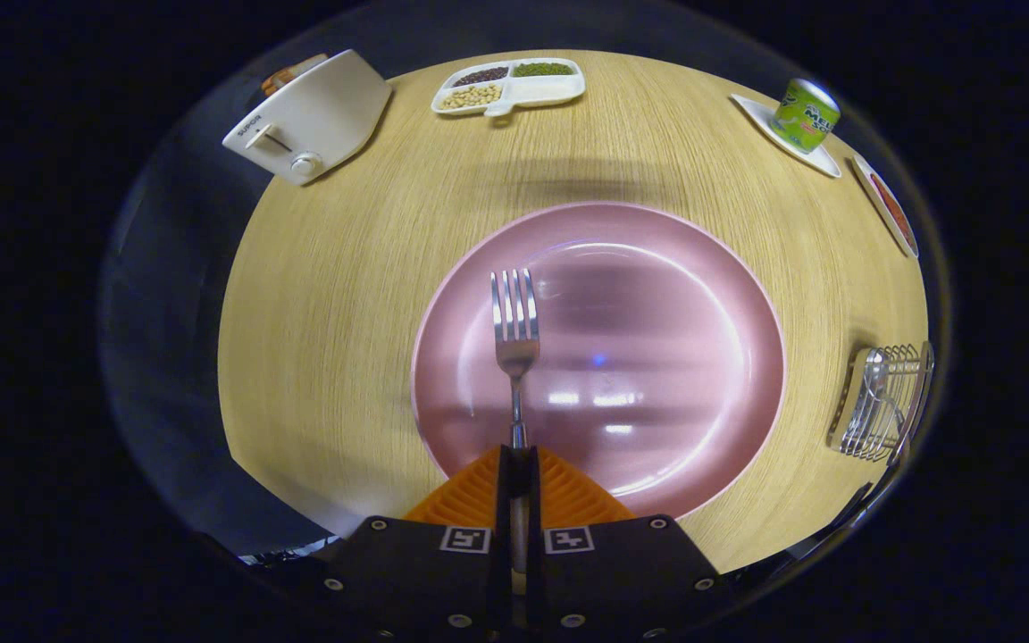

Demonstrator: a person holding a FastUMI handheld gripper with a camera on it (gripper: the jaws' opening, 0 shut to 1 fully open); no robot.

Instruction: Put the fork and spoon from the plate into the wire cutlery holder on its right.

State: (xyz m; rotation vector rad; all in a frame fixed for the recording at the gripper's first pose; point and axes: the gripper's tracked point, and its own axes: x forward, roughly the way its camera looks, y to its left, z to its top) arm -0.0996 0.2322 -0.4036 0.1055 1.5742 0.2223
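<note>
My gripper (515, 457) is shut on the handle of a steel fork (514, 321), whose tines point away from me over the pink plate (702, 375). The fork's handle runs back between my two fingers. Whether the fork is lifted off the plate or resting on it I cannot tell. The wire cutlery holder (881, 402) stands on the wooden table to the right of the plate, and a spoon (874, 379) stands inside it.
A white toaster (309, 116) sits at the far left of the wooden table (336, 295). A divided white dish of beans (508, 85) lies at the far middle. A green can (805, 113) stands on a white saucer at the far right, beside another small dish (888, 214).
</note>
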